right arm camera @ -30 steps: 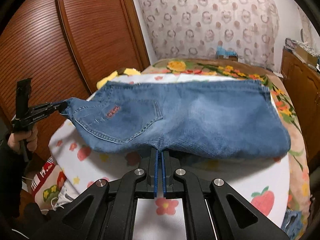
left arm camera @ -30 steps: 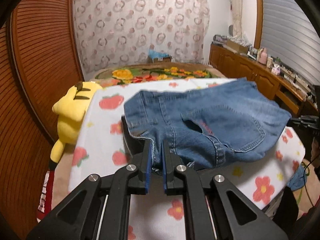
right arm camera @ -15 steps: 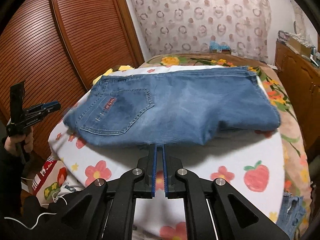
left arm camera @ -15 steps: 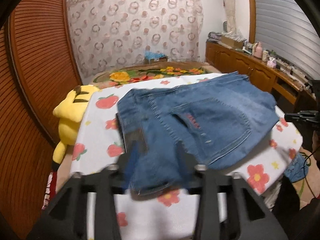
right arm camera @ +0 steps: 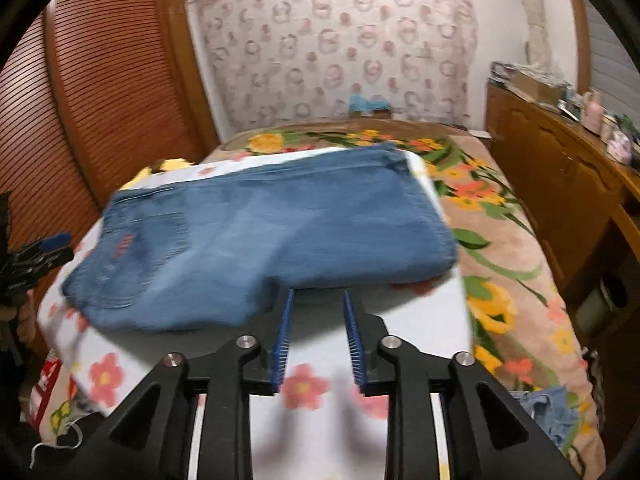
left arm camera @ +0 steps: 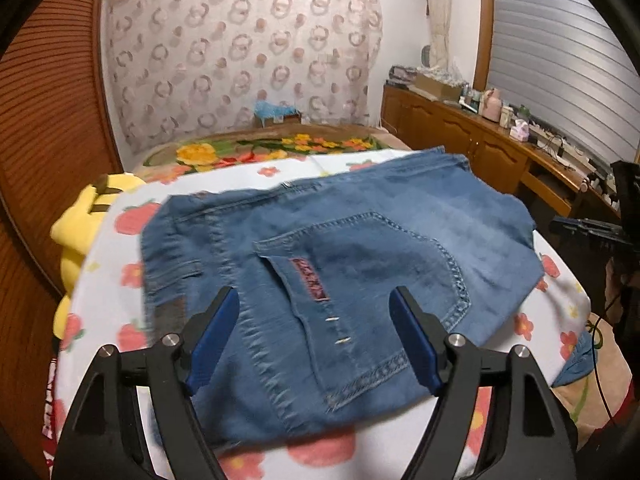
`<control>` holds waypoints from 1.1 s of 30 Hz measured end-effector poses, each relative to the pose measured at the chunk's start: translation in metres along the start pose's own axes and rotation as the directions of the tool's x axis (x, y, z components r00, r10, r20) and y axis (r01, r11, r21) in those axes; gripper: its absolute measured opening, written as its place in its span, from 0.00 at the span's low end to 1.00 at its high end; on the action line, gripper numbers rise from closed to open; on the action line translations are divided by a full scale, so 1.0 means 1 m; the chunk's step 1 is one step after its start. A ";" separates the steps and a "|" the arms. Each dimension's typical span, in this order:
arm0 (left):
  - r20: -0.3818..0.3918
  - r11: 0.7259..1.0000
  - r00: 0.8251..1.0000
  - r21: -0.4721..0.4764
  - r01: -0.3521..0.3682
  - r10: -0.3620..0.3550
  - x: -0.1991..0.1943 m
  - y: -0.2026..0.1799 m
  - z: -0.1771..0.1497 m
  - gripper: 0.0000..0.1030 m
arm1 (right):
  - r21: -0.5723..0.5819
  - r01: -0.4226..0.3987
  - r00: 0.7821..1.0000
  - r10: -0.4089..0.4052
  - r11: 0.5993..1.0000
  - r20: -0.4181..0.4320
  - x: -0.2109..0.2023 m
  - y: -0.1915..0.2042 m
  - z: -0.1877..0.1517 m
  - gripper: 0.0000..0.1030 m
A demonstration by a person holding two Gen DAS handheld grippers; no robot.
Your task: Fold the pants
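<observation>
- The left gripper (left arm camera: 314, 344) stood with its jaws spread wide and nothing between them; its blue-padded fingers (left arm camera: 212, 332) hung over the near end of the pants (left arm camera: 340, 264), one to each side of the back pocket (left arm camera: 372, 276), and whether they touched the cloth could not be told.
- The right gripper (right arm camera: 318, 344) was parted too, more narrowly, and held nothing; its ribbed blue pads (right arm camera: 282, 344) sat just short of the pants' (right arm camera: 260, 244) near edge, over bare sheet.
- Judging by how it lay, the folding looked well advanced: the denim rested as a compact, roughly rectangular stack just ahead of both pairs of fingers, released by both tools. The far right end looked doubled over, thick and rounded. One more fold or some squaring up may have been left; the pictures did not settle that.
- The pants were mid-blue denim, faded paler toward the far end, with heavy pale topstitching, a belt loop, and a small red label beside the pocket seam.
- Beneath them lay a white sheet (left arm camera: 100, 320) printed with red flowers and strawberries, smooth and flat.
- Left of the left fingers, at the sheet's edge, sat a soft yellow plush toy (left arm camera: 80, 220).
- Farther out was a floral blanket (right arm camera: 512, 248), plusher in texture.
</observation>
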State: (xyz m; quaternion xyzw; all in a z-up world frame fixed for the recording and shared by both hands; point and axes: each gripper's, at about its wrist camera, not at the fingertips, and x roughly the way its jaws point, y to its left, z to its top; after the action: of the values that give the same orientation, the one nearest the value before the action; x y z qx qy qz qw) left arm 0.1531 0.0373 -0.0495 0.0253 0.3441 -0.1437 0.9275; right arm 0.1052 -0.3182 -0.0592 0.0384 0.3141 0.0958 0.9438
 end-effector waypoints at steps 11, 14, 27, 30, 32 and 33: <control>-0.066 0.999 0.998 0.035 0.006 -0.003 0.043 -0.016 -0.004 0.76 | 0.164 0.068 0.998 -0.068 0.984 -0.009 0.036 -0.041 0.018 0.45; -0.082 0.999 0.997 0.034 0.004 -0.001 0.050 -0.016 -0.007 0.76 | 0.209 0.053 0.998 -0.049 0.977 -0.028 0.047 -0.047 0.020 0.45; -0.090 1.000 0.996 0.021 0.015 -0.013 0.051 -0.012 -0.012 0.76 | 0.260 0.031 0.995 -0.003 0.965 -0.105 0.072 -0.069 0.036 0.29; -0.073 1.000 0.997 0.013 0.013 -0.012 0.042 -0.008 -0.011 0.76 | 0.238 0.025 0.996 -0.005 0.971 -0.087 0.068 -0.063 0.043 0.10; -0.064 1.000 0.998 0.008 0.012 -0.011 0.036 -0.006 -0.010 0.76 | 0.211 0.005 0.998 0.008 0.977 -0.059 0.060 -0.055 0.050 0.08; -0.057 1.000 0.998 0.008 0.008 -0.007 0.032 -0.004 -0.009 0.76 | 0.194 0.001 0.999 0.008 0.981 -0.046 0.056 -0.049 0.055 0.07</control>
State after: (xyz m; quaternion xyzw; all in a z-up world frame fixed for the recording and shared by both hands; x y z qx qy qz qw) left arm 0.1690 0.0269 -0.0766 0.0317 0.3700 -0.1478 0.9167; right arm 0.1894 -0.3558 -0.0547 0.1284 0.3436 0.0673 0.9279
